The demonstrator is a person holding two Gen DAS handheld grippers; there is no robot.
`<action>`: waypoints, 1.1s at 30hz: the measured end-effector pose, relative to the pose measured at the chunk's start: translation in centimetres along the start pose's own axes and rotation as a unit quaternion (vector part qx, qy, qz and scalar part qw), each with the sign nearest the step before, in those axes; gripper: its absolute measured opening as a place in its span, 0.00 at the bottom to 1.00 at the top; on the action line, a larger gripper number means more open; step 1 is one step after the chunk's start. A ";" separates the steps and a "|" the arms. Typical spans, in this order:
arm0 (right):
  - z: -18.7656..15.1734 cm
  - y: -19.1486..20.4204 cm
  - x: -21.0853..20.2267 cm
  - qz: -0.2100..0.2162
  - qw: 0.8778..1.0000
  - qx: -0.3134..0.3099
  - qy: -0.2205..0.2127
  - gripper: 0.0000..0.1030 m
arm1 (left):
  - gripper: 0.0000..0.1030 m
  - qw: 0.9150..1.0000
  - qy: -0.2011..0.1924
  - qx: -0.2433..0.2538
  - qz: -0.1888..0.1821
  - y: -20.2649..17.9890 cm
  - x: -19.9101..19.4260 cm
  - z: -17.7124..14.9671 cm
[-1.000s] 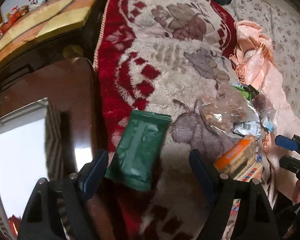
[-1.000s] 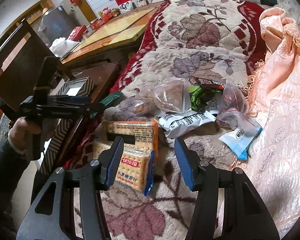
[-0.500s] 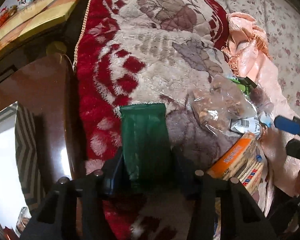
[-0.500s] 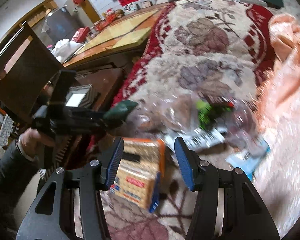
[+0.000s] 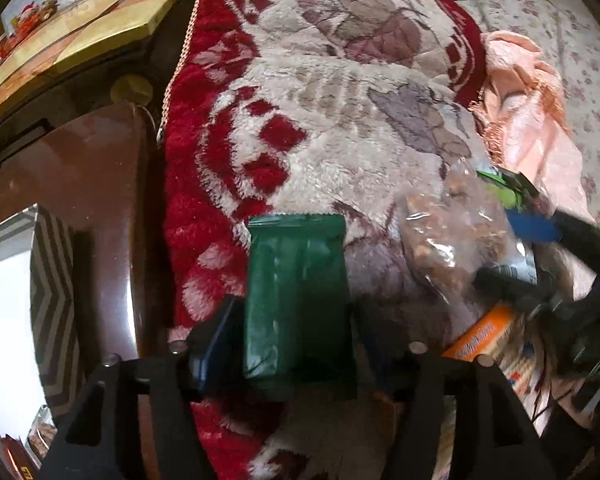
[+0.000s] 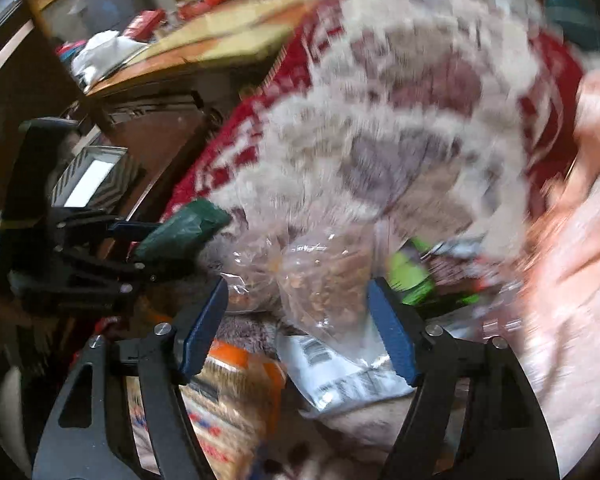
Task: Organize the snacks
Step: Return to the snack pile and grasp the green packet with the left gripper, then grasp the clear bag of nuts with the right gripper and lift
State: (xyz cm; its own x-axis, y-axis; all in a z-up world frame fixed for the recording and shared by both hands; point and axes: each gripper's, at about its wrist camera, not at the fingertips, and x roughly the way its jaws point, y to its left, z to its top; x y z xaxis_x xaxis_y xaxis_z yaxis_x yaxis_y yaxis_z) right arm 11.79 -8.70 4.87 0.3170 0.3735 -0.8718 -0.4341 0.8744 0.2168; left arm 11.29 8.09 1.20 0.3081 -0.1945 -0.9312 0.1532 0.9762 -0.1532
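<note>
on the red-and-cream floral blanket [image 5: 340, 128], beside a dark wooden table [image 5: 72, 168]: left gripper [image 5: 296, 344] with fingers either side of a green snack packet [image 5: 296, 300], freshly eased wider, contact hard to tell. right gripper [image 6: 300, 328] just spread wide, empty, above a clear bag of nuts [image 6: 324, 284], with orange cracker packs [image 6: 236, 392] below.

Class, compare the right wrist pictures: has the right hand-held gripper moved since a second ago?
Yes. The right hand-held gripper has left the cracker packs and gone forward over the clear nut bag, its jaws just opened, gripping nothing.
</note>
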 end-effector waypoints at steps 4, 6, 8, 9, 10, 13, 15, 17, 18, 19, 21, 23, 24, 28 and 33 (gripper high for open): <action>0.2 1.2 2.0 -0.009 1.000 -0.014 0.002 0.78 | 0.61 1.000 -0.005 0.001 0.007 -0.2 0.2 0.0; 0.4 0.8 2.1 0.006 1.000 -0.007 -0.006 0.64 | 0.49 1.000 -0.007 -0.006 0.006 0.0 0.1 0.0; 0.4 0.5 1.9 0.014 1.000 -0.002 -0.011 0.44 | 0.46 1.000 -0.013 -0.011 0.004 0.3 -0.2 -0.1; 0.3 0.4 1.6 0.015 1.000 -0.005 -0.014 0.36 | 0.45 1.000 -0.016 -0.014 0.007 0.4 -0.4 -0.1; 0.3 0.4 1.4 0.014 1.000 -0.009 -0.015 0.31 | 0.45 1.000 -0.019 -0.018 0.008 0.6 -0.5 -0.2; 0.3 0.4 0.7 0.016 0.999 -0.015 -0.025 0.18 | 0.45 0.999 -0.027 -0.033 0.013 0.8 -1.0 -0.6; 0.2 0.5 0.1 0.024 0.999 -0.013 -0.032 0.17 | 0.45 0.999 -0.036 -0.036 0.013 0.7 -1.7 -0.9; 0.2 0.7 0.0 0.028 0.999 -0.014 -0.029 0.17 | 0.45 0.999 -0.039 -0.037 0.010 0.6 -2.1 -1.0; 0.2 0.8 0.0 0.025 0.999 -0.016 -0.027 0.17 | 0.45 0.998 -0.039 -0.039 0.013 0.7 -2.3 -1.1; 0.2 0.8 0.0 0.022 0.999 -0.016 -0.028 0.18 | 0.45 0.998 -0.041 -0.042 0.015 0.8 -2.4 -1.2; 0.2 0.6 -0.3 0.023 0.999 -0.003 -0.029 0.32 | 0.45 0.998 -0.041 -0.050 0.016 1.0 -2.4 -1.2; 0.1 0.6 -1.0 0.038 0.999 0.011 -0.037 0.69 | 0.45 0.997 -0.042 -0.061 0.022 1.3 -2.2 -1.1; 0.1 0.8 -1.2 0.037 0.998 0.015 -0.044 0.83 | 0.45 0.996 -0.041 -0.069 0.024 1.4 -2.0 -1.1; 1.2 1.7 0.1 0.017 0.999 0.033 -0.037 0.84 | 0.45 0.994 -0.039 -0.093 0.032 1.5 -1.2 -1.1; 2.0 2.9 3.9 -0.004 1.000 0.023 -0.002 0.83 | 0.45 0.992 -0.040 -0.117 0.030 2.2 -0.6 -1.3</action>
State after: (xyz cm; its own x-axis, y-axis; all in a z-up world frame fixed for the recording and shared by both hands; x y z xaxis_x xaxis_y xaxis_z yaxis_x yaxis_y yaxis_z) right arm 13.44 -4.07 2.96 0.3247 0.3670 -0.8717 -0.3920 0.8910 0.2291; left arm 10.26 10.51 1.00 0.3849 -0.1326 -0.9134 -0.0870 0.9800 -0.1789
